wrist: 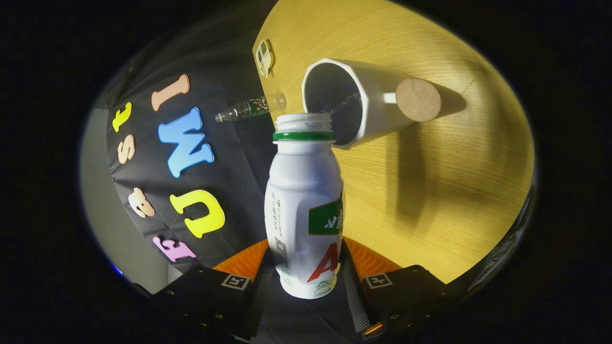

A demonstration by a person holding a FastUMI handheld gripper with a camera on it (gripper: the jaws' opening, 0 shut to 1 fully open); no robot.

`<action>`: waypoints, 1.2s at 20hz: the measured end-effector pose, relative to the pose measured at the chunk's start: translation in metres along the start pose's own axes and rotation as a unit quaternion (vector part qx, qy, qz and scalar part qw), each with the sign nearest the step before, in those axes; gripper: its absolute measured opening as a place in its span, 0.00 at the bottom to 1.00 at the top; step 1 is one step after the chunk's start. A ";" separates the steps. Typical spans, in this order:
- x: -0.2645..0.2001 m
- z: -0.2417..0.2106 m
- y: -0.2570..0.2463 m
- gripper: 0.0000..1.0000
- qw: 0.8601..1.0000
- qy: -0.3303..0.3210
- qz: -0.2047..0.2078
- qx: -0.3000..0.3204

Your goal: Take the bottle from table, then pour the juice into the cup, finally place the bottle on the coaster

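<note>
One relation matters to us now: the bottle [304,210] sits clamped between our gripper's [306,279] fingers, its long axis running straight ahead, its open mouth touching or just at the rim of the cup [370,107]. The coaster [418,99] lies just beyond the cup, toward the tabletop's [430,191] far edge.

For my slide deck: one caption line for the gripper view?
Gripper shut on tilted bottle, its open mouth at the white cup beside the coaster.
</note>
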State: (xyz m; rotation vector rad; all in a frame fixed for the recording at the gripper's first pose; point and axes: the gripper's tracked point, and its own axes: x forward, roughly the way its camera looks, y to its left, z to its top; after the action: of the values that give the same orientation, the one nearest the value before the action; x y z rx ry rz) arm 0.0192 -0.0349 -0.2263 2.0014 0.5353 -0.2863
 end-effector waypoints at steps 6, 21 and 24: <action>0.000 -0.003 0.002 0.72 1.000 0.006 -0.002 0.023; -0.004 -0.003 0.006 0.72 0.998 0.022 -0.018 0.051; -0.001 -0.003 0.007 0.72 0.997 0.030 -0.021 0.061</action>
State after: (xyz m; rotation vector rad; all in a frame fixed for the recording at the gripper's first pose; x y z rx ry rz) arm 0.0214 -0.0356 -0.2189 2.1250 0.6111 -0.2902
